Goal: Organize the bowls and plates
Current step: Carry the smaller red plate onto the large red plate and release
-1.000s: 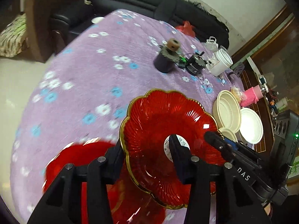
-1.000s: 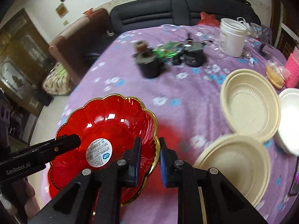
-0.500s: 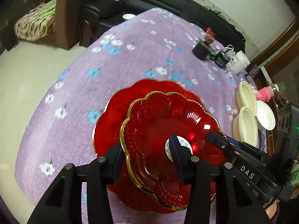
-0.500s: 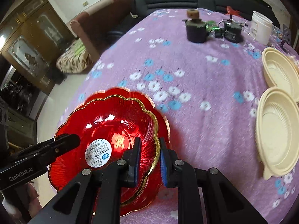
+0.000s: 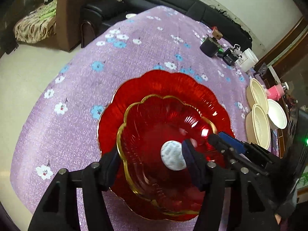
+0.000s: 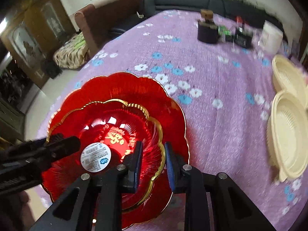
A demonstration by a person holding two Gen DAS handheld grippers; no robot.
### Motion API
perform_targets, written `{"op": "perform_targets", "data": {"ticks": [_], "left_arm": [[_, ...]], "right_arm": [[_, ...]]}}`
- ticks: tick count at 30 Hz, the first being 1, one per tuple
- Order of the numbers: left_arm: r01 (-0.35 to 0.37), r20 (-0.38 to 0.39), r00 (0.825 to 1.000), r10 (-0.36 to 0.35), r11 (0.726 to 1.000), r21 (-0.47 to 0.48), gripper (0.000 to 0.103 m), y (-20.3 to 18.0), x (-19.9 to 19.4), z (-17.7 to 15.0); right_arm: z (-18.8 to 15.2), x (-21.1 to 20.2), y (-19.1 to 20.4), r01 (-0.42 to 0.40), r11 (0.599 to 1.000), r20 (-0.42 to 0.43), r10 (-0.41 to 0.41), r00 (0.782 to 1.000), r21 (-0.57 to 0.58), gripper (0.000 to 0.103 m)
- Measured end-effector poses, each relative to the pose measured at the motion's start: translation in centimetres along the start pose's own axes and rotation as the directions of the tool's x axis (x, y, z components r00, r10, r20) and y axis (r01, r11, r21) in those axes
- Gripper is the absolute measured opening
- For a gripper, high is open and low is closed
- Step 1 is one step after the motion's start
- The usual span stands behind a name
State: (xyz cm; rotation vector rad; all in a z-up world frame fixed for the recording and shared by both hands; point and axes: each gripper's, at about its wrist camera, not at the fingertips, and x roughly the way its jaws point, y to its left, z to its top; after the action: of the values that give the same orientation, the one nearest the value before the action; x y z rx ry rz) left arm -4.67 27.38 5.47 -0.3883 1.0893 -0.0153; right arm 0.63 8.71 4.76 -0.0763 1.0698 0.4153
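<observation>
A gold-rimmed red glass bowl [image 5: 154,127] with a round white sticker [image 5: 173,156] rests inside a larger scalloped red plate [image 5: 163,84] on the purple floral tablecloth. My left gripper [image 5: 150,163] straddles the bowl's near rim. Its jaws are opening, one finger outside the wall and one inside by the sticker, and the pads stand off the glass. In the right wrist view the bowl [image 6: 100,119] sits on the plate [image 6: 119,84]. My right gripper [image 6: 153,161] straddles the opposite rim, its jaws opening, with a gap beside the inner pad.
Two cream bowls [image 5: 259,123] [image 5: 257,94] and a white plate [image 5: 277,113] lie at the table's right edge. Farther back stand a white tub [image 5: 248,59], dark gadgets [image 5: 209,46] and a pink object [image 5: 277,92]. A black sofa and a brown chair ring the table.
Both grippers carried the red bowl over to the larger red plate and lowered it in. Both pairs of jaws have since spread apart off the rim.
</observation>
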Motion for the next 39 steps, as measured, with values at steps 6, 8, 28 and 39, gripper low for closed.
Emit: {"op": "perform_targets", "data": {"ticks": [6, 8, 28, 39], "left_arm": [[-0.054, 0.055, 0.997, 0.053, 0.998, 0.015, 0.068, -0.7, -0.9, 0.1], [-0.086, 0.101, 0.991, 0.083, 0.996, 0.025, 0.068, -1.2, -1.8, -0.1], [0.017, 0.182, 0.982, -0.056, 0.978, 0.208, 0.082, -12.4, -5.6, -4.1], [0.089, 0.073, 0.991, -0.113, 0.956, 0.281, 0.082, -18.7, -1.9, -4.8]], "right_arm": [[-0.5, -0.8, 1.3, 0.062, 0.995, 0.078, -0.056, 0.995, -0.080, 0.040], [-0.6, -1.7, 0.8, 0.052, 0.996, 0.117, -0.044, 0.992, -0.066, 0.041], [-7.3, -12.1, -16.3, 0.038, 0.967, 0.342, -0.126, 0.931, 0.253, 0.072], [-10.7, -12.7, -27.4, 0.073, 0.867, 0.266, -0.230, 0.936, 0.492, 0.072]]}}
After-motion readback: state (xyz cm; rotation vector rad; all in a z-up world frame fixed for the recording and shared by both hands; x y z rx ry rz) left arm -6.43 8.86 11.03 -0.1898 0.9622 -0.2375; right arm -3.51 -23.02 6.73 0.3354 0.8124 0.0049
